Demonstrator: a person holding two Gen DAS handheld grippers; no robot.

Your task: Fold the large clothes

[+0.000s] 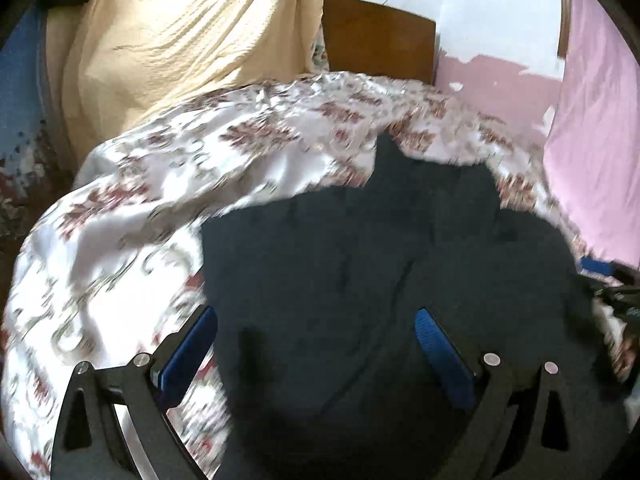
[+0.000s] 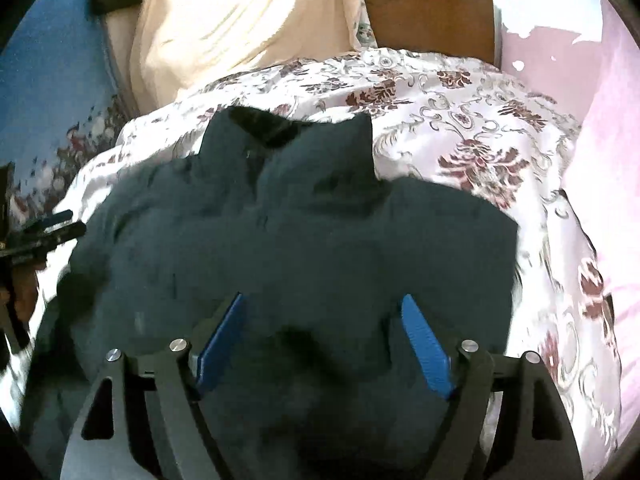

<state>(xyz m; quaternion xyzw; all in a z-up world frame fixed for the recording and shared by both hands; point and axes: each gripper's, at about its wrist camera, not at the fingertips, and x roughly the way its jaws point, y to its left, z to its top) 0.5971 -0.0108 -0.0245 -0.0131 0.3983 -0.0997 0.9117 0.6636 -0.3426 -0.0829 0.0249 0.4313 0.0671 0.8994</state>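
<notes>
A dark navy garment [image 1: 380,248] lies spread on a floral bedspread [image 1: 168,168]. In the right wrist view the garment [image 2: 304,232] shows its collar end pointing away from me. My left gripper [image 1: 316,316] is open, its blue pads wide apart over the garment's left edge. My right gripper [image 2: 324,304] is open above the garment's middle, holding nothing. The right gripper shows at the right edge of the left wrist view [image 1: 616,280]. The left gripper shows at the left edge of the right wrist view [image 2: 44,232].
A cream cloth [image 1: 180,40] hangs at the back left. A brown wooden headboard [image 1: 380,36] stands behind the bed. A pink curtain [image 1: 592,140] hangs on the right. A blue wall [image 2: 52,60] is on the left.
</notes>
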